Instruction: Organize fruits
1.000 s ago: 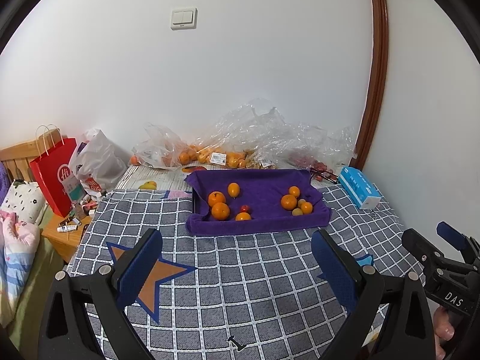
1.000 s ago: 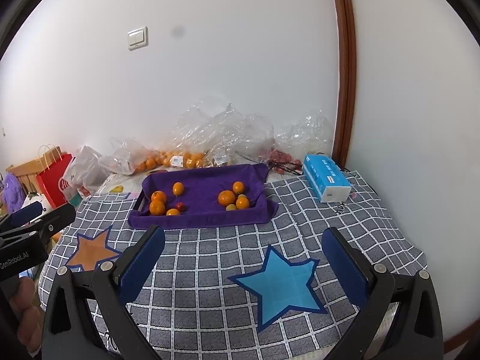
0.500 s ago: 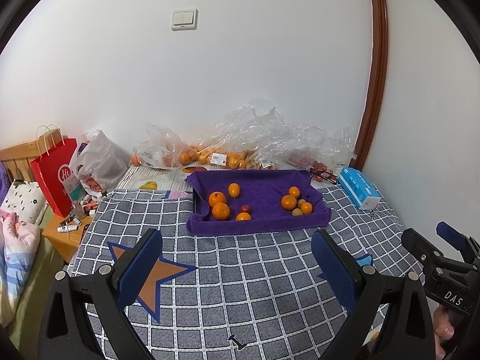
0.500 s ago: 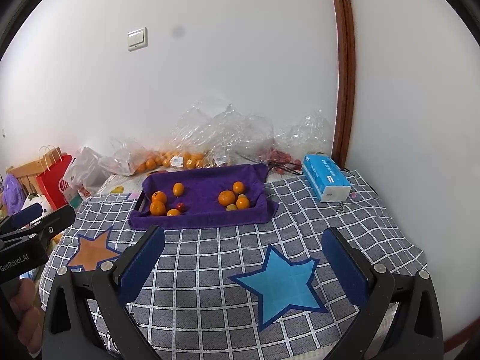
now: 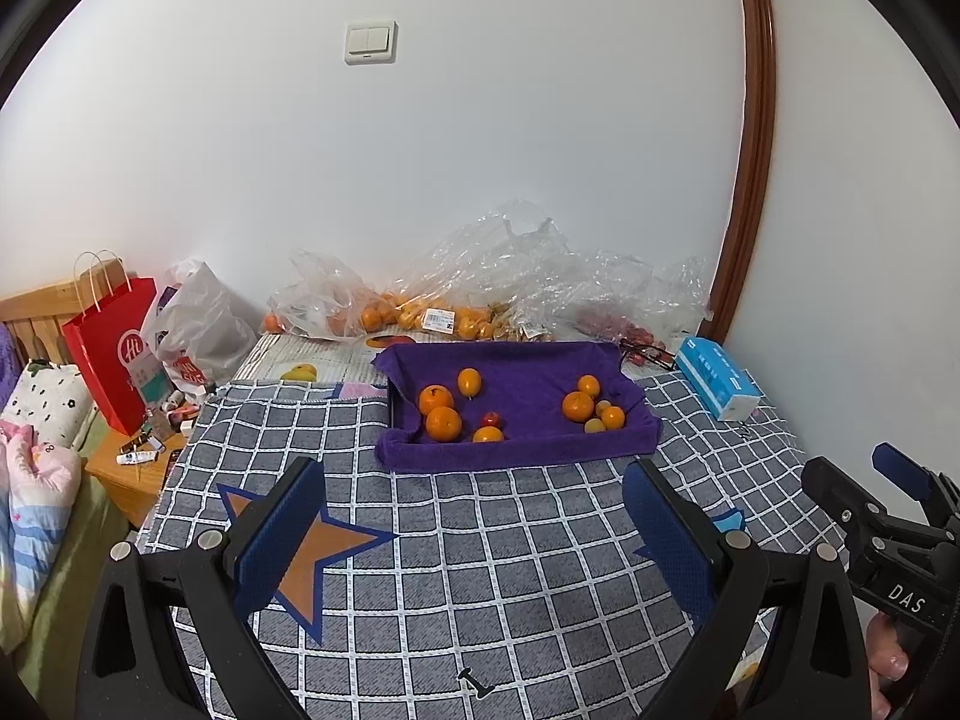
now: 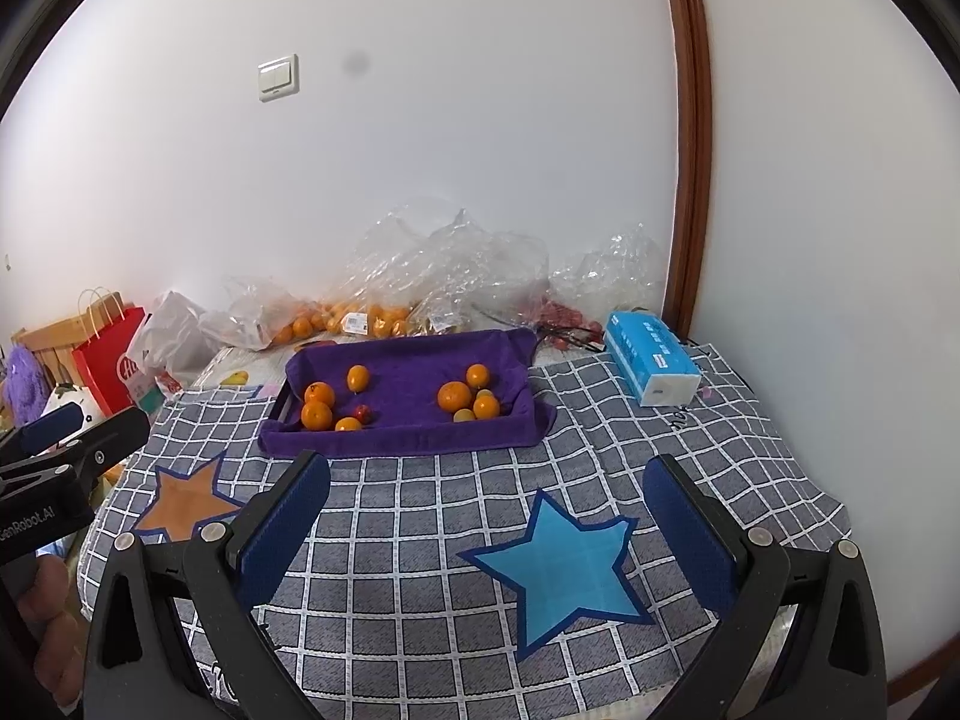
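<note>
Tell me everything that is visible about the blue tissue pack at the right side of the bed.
The blue tissue pack is a long rectangular block in a glossy soft wrapper, light blue with small print I cannot read; its near end is white. It looks sealed. It lies flat on the checked cover, at an angle, close to the brown door frame, to the right of the purple-lined tray and apart from it. No gripper touches it.

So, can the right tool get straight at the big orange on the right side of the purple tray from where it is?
Probably yes. The right tool is open and empty, and only bare checked cloth lies between it and the purple tray. The big orange sits uncovered, though smaller fruit crowd its right side.
</note>
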`<state>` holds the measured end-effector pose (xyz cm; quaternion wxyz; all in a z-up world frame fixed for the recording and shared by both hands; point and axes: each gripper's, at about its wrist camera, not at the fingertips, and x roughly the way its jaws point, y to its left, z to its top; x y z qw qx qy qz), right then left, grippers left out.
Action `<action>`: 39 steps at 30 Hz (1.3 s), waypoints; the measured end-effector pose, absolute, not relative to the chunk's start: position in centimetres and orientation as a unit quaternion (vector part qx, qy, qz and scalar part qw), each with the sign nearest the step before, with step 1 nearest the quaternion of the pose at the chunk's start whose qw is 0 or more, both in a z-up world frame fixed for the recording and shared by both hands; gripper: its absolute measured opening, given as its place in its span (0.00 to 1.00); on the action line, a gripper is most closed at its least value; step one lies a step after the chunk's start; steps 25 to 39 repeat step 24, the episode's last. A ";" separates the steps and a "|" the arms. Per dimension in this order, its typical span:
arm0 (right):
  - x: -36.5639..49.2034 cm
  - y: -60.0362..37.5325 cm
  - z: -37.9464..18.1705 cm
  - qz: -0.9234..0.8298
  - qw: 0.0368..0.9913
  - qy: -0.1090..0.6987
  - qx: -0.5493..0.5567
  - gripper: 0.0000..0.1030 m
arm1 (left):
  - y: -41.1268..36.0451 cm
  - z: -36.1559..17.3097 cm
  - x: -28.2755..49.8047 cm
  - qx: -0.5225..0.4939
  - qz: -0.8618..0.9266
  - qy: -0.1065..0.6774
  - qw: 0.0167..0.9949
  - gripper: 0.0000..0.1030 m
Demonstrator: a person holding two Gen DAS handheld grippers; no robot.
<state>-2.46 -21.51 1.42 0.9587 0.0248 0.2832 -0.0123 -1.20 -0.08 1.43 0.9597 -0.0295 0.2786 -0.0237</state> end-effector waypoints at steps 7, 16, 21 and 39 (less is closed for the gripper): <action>-2.5 -21.4 1.4 -0.012 0.959 0.282 0.022 1.00 | -0.2 1.5 -1.4 -0.027 -0.024 0.277 0.960 0.97; -2.5 -21.3 1.3 -0.010 0.959 0.284 0.021 1.00 | -0.2 1.6 -1.5 -0.030 -0.024 0.279 0.960 0.97; -2.4 -21.1 1.2 -0.006 0.958 0.284 0.022 1.00 | -0.1 1.5 -1.1 -0.029 -0.024 0.284 0.958 0.97; -1.9 -20.9 0.9 -0.003 0.957 0.289 0.021 1.00 | 0.2 1.6 -1.6 -0.028 -0.012 0.258 0.966 0.97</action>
